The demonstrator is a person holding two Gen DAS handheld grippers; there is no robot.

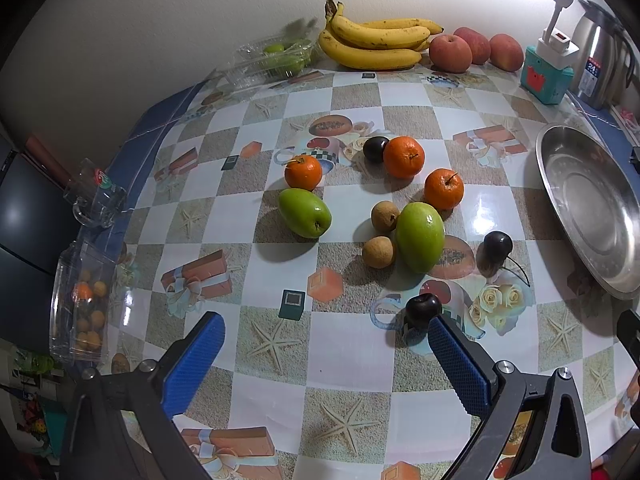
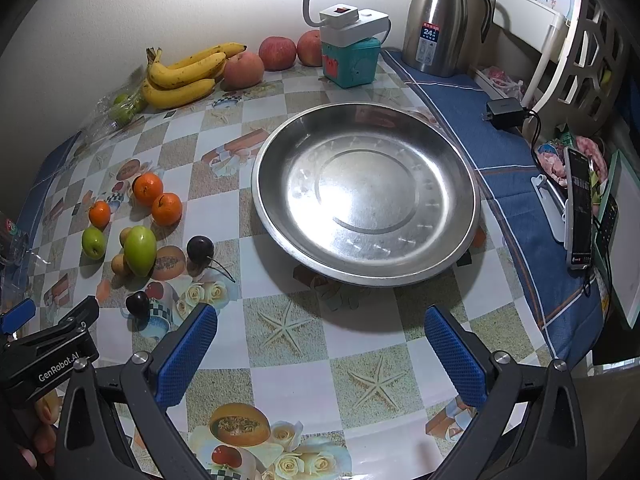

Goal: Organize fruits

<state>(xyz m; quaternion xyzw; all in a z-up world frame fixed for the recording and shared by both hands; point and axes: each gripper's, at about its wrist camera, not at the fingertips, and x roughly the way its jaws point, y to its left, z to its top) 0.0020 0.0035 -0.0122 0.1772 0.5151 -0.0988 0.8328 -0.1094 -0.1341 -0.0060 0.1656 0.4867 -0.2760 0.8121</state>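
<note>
Loose fruit lies mid-table in the left wrist view: three oranges (image 1: 403, 157), two green fruits (image 1: 420, 237), two small brown longans (image 1: 378, 252) and three dark cherries, the nearest cherry (image 1: 423, 308) just beyond my right-hand fingertip. My left gripper (image 1: 326, 332) hovers open above the cloth, holding nothing. An empty steel plate (image 2: 304, 216) fills the right wrist view, with my right gripper (image 2: 320, 328) open in front of its near rim. The same fruit cluster (image 2: 139, 250) lies to the plate's left.
Bananas (image 1: 372, 46), red apples (image 1: 450, 53) and a clear box of green fruit (image 1: 276, 58) line the back wall. A teal box with a power strip (image 2: 352, 60), a steel thermos (image 2: 436, 24), a charger (image 2: 505, 112) and a phone on a stand (image 2: 579, 208) sit at right. Clear containers (image 1: 80, 296) stand at the left edge.
</note>
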